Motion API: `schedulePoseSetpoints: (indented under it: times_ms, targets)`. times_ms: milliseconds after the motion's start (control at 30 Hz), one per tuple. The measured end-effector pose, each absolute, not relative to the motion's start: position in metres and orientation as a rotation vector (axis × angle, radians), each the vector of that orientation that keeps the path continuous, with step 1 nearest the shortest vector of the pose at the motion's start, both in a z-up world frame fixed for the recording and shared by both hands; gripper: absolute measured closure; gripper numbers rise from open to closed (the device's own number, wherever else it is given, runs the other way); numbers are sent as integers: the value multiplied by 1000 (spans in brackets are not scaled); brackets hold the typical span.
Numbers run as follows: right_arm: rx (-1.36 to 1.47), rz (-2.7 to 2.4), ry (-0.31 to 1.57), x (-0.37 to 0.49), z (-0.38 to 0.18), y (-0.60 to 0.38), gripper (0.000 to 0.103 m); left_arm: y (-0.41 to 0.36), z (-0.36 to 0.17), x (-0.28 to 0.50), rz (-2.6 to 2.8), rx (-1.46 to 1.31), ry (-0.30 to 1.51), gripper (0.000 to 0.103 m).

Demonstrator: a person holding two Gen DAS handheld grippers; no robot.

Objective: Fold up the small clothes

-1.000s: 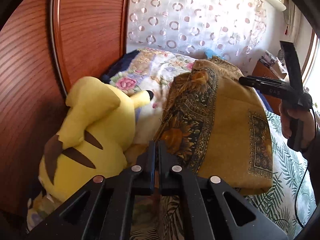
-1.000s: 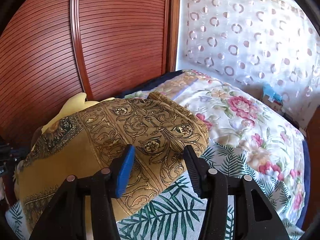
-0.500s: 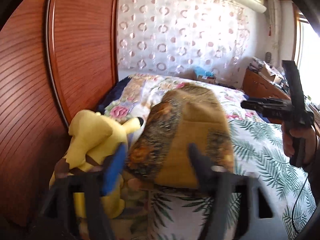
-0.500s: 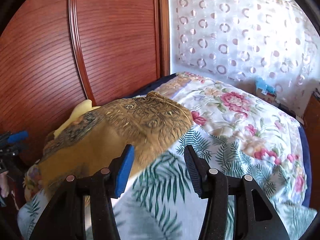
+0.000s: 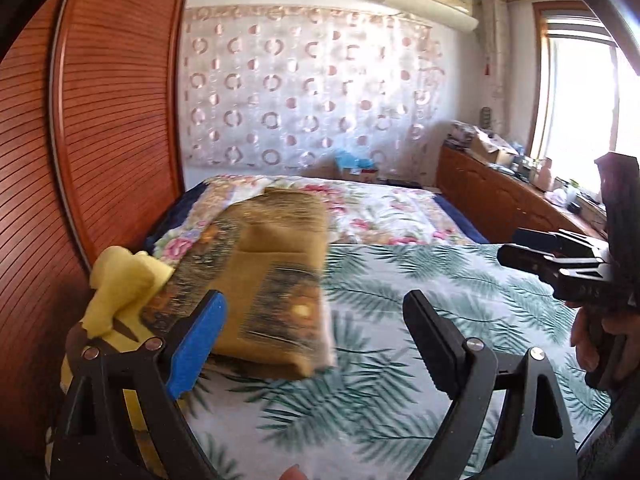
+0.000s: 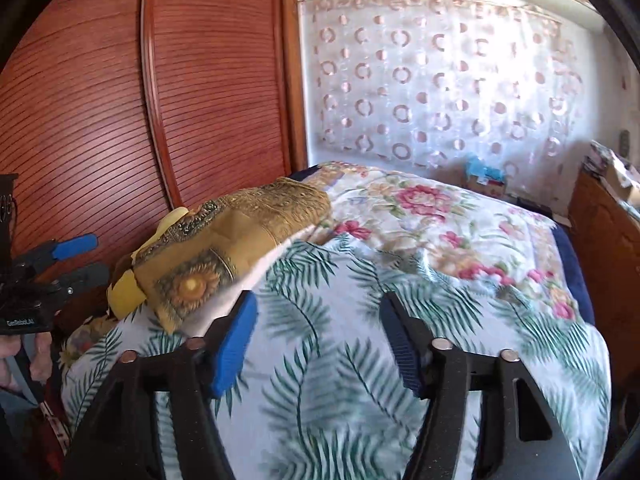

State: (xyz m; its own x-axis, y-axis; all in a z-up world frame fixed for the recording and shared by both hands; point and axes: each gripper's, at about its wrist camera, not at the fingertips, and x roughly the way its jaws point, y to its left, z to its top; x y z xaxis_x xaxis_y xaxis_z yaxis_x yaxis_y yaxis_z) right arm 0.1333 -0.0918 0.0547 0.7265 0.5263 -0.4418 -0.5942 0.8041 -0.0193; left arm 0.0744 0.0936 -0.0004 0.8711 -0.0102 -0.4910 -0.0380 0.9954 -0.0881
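A folded mustard-gold cloth with dark ornate borders [image 5: 276, 272] lies on the bed near its left edge, leaning partly on a yellow plush toy; it also shows in the right wrist view [image 6: 236, 240]. My left gripper [image 5: 316, 340] is open and empty, held back from the cloth's near end. My right gripper [image 6: 316, 340] is open and empty, above the leaf-print sheet to the right of the cloth. Each gripper shows in the other's view: the right one [image 5: 552, 256] and the left one [image 6: 64, 256].
A yellow plush toy [image 5: 120, 292] sits by the wooden slatted wardrobe [image 5: 100, 120] at the left. The bed carries a leaf-print sheet [image 5: 420, 320] and a floral quilt [image 6: 440, 220]. A wooden cabinet with clutter [image 5: 500, 184] stands at the right under the window.
My left gripper opened and let go of the cloth, then drew back. The right gripper also drew back from the cloth. The cloth now rests folded on the bed.
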Motion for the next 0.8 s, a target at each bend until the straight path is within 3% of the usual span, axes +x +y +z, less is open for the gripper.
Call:
schedulePoseSetpoints:
  times_ms: [167,800]
  targets:
    - [-116,539,408,85,57,-126,22,60,10,62,-19,-51,496,13]
    - [-10,301,249,-47,93,-197,22,2,66,34,-34,-10,409,13]
